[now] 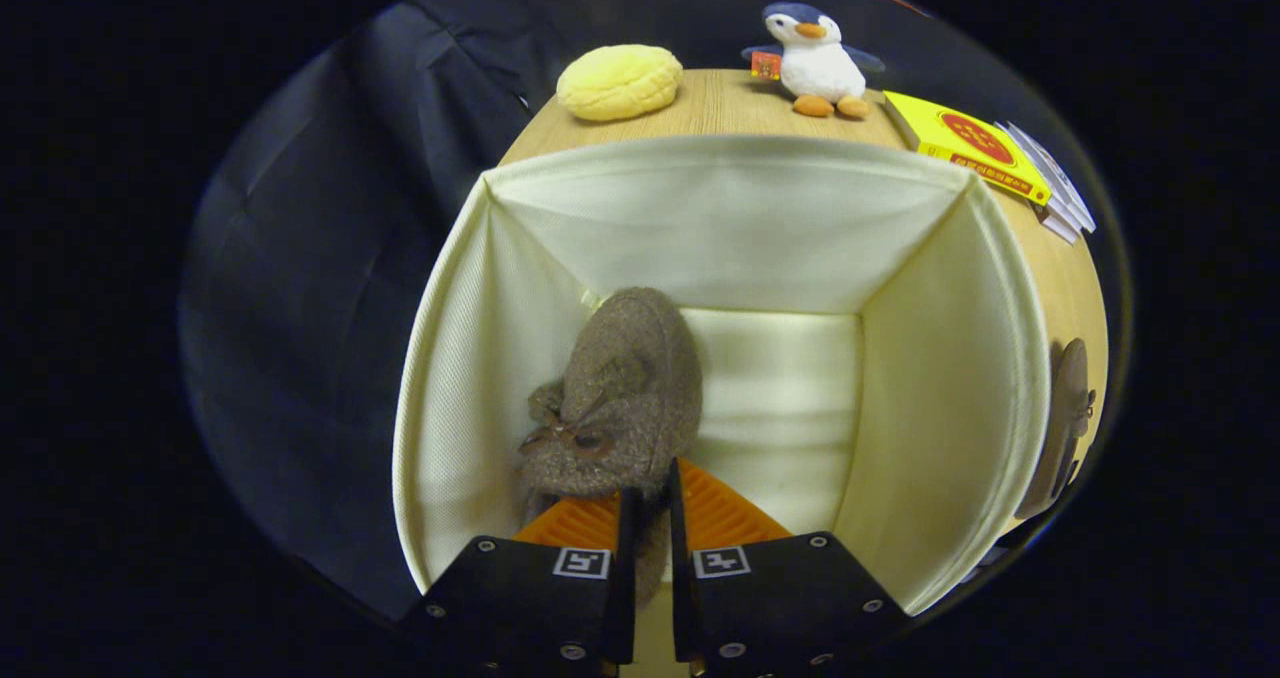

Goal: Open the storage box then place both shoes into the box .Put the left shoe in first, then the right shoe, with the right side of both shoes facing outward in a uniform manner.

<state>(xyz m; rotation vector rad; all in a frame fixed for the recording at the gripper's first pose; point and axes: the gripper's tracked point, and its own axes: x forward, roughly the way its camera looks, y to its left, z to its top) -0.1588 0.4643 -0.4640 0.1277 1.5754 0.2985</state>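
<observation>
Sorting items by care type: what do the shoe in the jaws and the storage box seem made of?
The shoe looks like brown felted wool, matte and fuzzy, with a small bow. The gripper is shut on its heel. The box seems cream woven fabric: fine mesh texture, stitched rim.

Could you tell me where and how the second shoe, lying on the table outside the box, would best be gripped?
Probably at its heel collar, from above: the second shoe lies flat on the table beside the box, its thin rim suiting narrow fingers. The claw is closed on the first shoe.
</observation>
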